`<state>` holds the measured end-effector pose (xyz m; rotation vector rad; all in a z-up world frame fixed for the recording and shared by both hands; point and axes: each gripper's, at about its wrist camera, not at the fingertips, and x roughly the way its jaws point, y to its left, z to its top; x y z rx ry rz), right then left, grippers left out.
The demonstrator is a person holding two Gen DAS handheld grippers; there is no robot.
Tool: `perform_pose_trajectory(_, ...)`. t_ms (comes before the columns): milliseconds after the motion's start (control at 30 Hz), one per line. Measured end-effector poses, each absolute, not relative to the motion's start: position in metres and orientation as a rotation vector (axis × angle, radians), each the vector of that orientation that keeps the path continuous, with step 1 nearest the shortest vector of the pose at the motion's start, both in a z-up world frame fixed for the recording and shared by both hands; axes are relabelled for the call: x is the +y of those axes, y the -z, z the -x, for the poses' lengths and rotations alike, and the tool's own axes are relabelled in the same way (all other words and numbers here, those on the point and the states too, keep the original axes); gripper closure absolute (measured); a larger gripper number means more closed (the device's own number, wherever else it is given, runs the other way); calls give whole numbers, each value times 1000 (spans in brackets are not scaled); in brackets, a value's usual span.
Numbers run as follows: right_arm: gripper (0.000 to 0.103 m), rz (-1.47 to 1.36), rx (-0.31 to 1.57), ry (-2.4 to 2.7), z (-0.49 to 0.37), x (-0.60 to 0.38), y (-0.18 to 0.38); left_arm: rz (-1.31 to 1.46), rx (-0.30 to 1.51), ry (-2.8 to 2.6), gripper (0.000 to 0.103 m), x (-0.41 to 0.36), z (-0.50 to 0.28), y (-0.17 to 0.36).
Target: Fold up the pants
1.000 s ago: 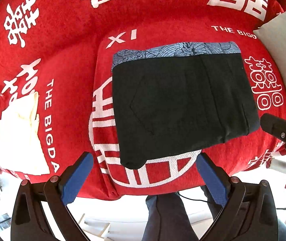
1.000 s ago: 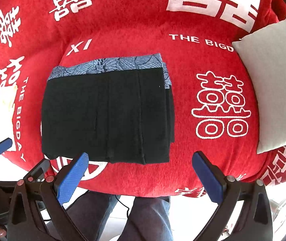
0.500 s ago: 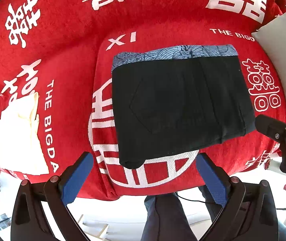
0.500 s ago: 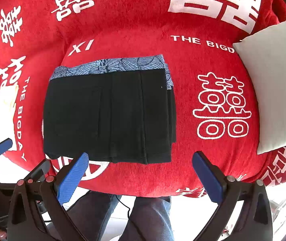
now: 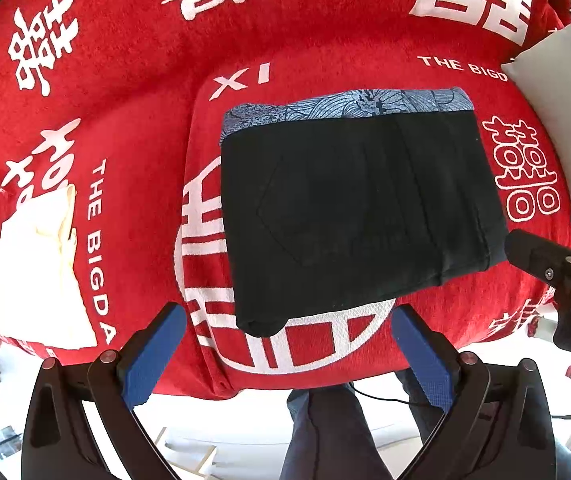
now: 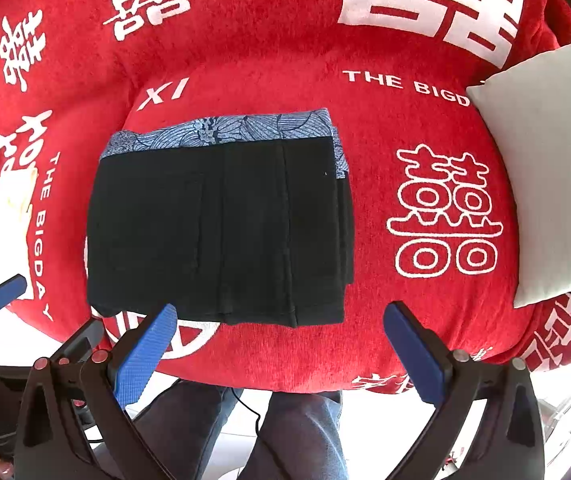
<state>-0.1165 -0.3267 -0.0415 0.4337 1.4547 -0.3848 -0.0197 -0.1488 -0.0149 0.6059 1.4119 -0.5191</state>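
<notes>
Since a second ago both cameras have drawn back and up a little, so the pants (image 5: 359, 210) sit slightly lower in each view, though the bundle itself has not shifted on the red cover (image 5: 133, 92). The pants lie folded into a compact black rectangle in the middle of the seat, with a strip of blue patterned lining showing along the far edge. The left gripper (image 5: 290, 354) hangs with its jaws spread wide and nothing between them, just off the near edge of the bundle; the right gripper (image 6: 281, 346) is equally wide and empty, its left pad over the near edge of the cloth without clearly touching it. The bundle's long axis runs left to right across both tools, directly ahead of them, and neither hand looks clearly nearer; the left faces the near left corner, the right faces the stacked layers at the right edge. By my judgement the folding looks finished, so any coming move would be a small tidy or a retreat. The right view shows those stacked layers and most of the pale cushion (image 6: 553, 168), while the left view better shows a pocket outline on the top layer and the cream cloth (image 5: 33, 264) lying well apart at the left.
</notes>
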Motion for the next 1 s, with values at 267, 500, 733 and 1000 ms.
perform_pose_trajectory(267, 0, -431, 1457, 381, 115, -325, 43, -601, 1417, 518, 0, -149, 19, 16)
perform_pose_trajectory(500, 0, -427, 1461, 374, 113, -324, 44, -578, 1428, 518, 0, -149, 18, 17)
perform_pose_trajectory(733, 0, -425, 1462, 374, 113, -323, 45, -546, 1429, 529, 0, -149, 18, 16)
perform_pose_trajectory(1000, 0, -443, 1465, 383, 115, -327, 48, -531, 1429, 535, 0, -148, 17, 15)
